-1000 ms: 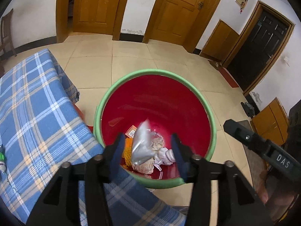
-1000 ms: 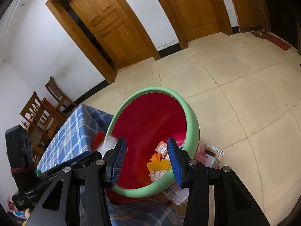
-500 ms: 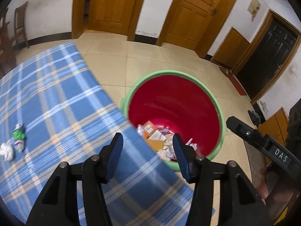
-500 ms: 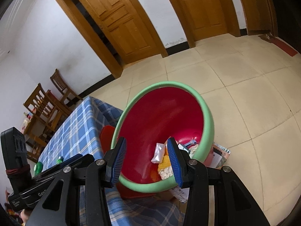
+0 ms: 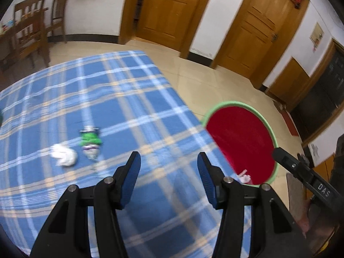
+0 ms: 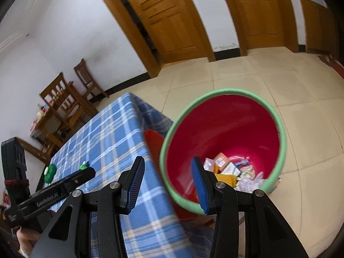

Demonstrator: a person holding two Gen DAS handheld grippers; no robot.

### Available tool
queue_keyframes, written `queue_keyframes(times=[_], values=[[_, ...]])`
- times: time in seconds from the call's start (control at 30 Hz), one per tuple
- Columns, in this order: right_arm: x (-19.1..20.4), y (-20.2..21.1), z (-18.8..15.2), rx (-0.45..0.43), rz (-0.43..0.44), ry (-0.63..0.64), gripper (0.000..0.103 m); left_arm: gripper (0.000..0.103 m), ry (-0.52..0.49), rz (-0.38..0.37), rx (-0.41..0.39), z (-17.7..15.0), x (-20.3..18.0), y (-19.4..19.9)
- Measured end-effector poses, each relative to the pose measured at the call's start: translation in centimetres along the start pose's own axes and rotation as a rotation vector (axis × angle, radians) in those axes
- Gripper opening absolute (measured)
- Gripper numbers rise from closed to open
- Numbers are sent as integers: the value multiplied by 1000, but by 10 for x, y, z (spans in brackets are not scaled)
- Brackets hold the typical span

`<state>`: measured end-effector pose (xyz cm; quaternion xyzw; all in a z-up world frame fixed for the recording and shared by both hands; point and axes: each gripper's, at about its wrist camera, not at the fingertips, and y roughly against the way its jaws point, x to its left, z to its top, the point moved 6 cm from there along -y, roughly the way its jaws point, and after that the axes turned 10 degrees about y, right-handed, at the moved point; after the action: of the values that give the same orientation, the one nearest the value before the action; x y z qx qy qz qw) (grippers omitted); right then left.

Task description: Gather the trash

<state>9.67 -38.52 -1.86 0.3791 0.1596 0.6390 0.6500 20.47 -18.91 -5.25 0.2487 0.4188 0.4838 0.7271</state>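
White walls (image 6: 71,43) with a dark skirting line run round a floor of pale cream tiles (image 6: 268,75), and several panelled wooden doors (image 5: 169,8) in matching brown frames stand shut along them. A table under a blue checked cloth (image 5: 129,99) fills the near side, and beyond it wooden slat-back chairs (image 6: 64,105) are gathered by the wall around what may be a second wooden table, though blur leaves that unclear. At the far right a darker doorway (image 5: 322,94) and a low wooden cabinet (image 5: 286,75) show beside it.
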Motion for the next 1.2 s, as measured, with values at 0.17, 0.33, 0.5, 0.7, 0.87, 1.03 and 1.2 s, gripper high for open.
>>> queue_keyframes(times=[0.17, 0.33, 0.5, 0.7, 0.87, 1.03, 1.2], values=[[28, -10, 2, 14, 26, 53, 46, 55, 56, 59, -32, 8, 42, 10], [52, -23, 2, 33, 50, 87, 46, 55, 114, 118, -43, 14, 84, 9], [68, -31, 1, 54, 67, 115, 46, 47, 123, 171, -42, 16, 109, 1], [85, -41, 2, 74, 80, 145, 46, 40, 115, 197, -25, 15, 120, -14], [96, -47, 3, 87, 88, 166, 46, 29, 111, 200, -35, 17, 123, -18], [110, -55, 4, 100, 101, 186, 46, 22, 121, 174, -48, 20, 126, -13], [135, -70, 7, 117, 127, 234, 46, 22, 139, 187, -83, 25, 139, 6]])
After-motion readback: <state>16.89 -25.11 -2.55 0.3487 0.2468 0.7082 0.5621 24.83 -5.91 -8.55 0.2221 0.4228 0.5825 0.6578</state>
